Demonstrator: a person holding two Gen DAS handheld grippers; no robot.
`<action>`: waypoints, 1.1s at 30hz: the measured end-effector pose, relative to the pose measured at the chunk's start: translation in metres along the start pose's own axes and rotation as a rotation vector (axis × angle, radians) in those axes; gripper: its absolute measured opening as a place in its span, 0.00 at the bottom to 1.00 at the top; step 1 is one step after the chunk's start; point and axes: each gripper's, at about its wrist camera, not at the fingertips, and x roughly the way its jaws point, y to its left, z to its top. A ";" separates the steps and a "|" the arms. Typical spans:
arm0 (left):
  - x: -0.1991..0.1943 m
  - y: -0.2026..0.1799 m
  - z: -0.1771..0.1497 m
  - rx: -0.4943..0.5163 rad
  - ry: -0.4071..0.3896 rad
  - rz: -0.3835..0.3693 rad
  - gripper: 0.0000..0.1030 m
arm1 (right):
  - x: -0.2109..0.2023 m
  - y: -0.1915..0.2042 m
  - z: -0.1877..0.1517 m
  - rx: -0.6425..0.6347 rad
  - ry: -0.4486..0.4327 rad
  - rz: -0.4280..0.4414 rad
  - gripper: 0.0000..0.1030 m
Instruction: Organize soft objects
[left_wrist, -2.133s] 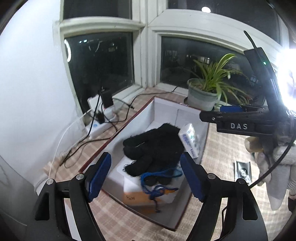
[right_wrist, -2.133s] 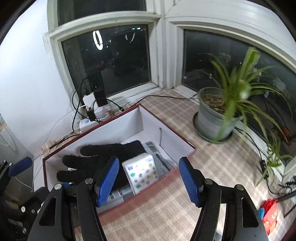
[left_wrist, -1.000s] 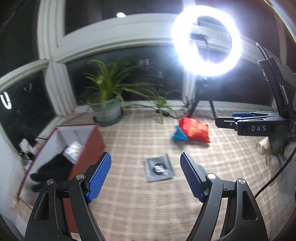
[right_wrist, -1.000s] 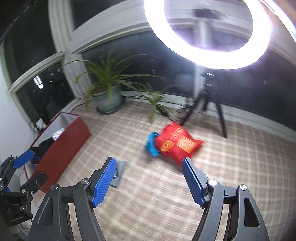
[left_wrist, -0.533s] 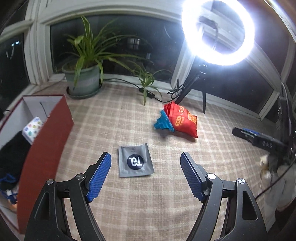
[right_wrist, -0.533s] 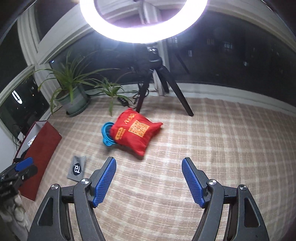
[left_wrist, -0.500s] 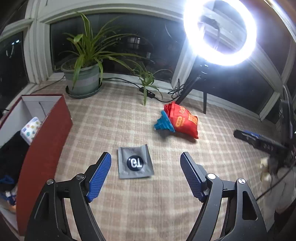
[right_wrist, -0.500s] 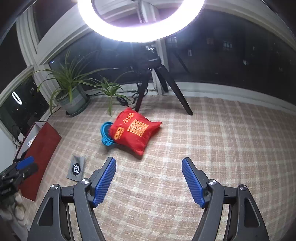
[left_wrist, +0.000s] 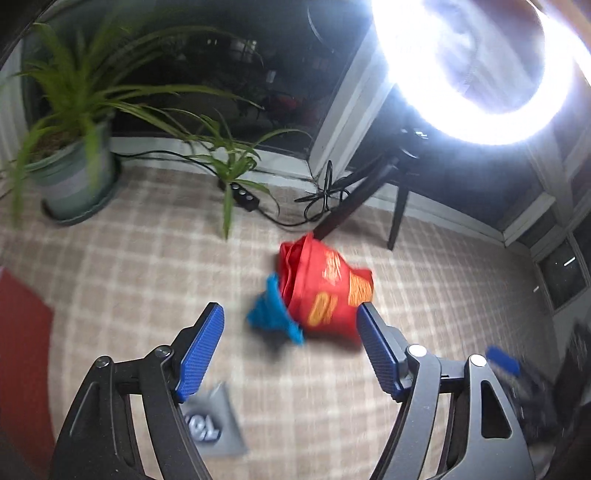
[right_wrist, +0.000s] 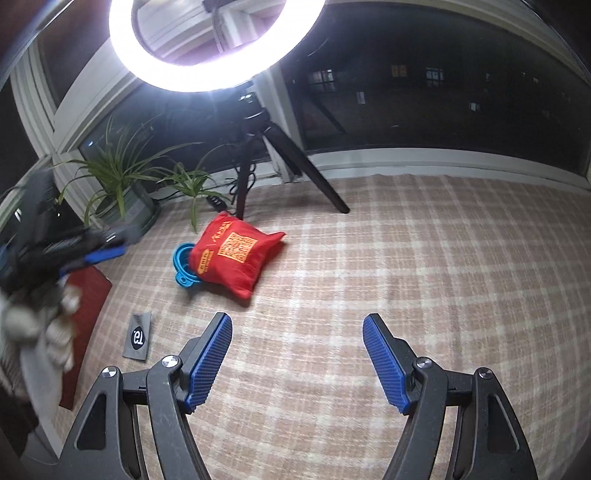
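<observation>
Nearest to you, your left claw (left_wrist: 290, 345) is spread wide with nothing between its blue pads (left_wrist: 201, 352), held above the checked cloth of the worktop (left_wrist: 129, 273). Your right claw (right_wrist: 297, 360) is likewise wide open and holds nothing, above a bare stretch of the same cloth.

Just under the left claw's left finger lies a flat grey sachet (left_wrist: 212, 428) with a dark round logo; the right wrist view shows it close beside the dark red box (right_wrist: 83, 317) at the left edge.

Farther out, in the middle of the cloth, lies a soft red pouch (left_wrist: 325, 291) with orange print, crumpled and resting on its side. A blue collapsible funnel (left_wrist: 273, 312) touches its left side. In the left wrist view the pouch sits just beyond the claw's right fingertip, blurred by motion.

Behind them stand the black legs of a tripod (right_wrist: 255, 147) with a coiled cable at its foot, carrying a glaring ring light (right_wrist: 207, 40). To the left is a potted spider plant (left_wrist: 70, 162), against dark windows.
</observation>
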 end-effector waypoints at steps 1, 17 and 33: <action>0.012 -0.001 0.009 -0.007 0.016 -0.003 0.61 | -0.002 -0.003 -0.002 0.006 -0.003 0.000 0.68; 0.139 0.006 0.057 -0.133 0.187 -0.087 0.33 | -0.001 -0.036 -0.012 0.080 0.005 -0.027 0.68; 0.149 -0.083 0.016 0.218 0.265 -0.140 0.33 | -0.019 -0.015 -0.011 -0.017 -0.021 -0.178 0.68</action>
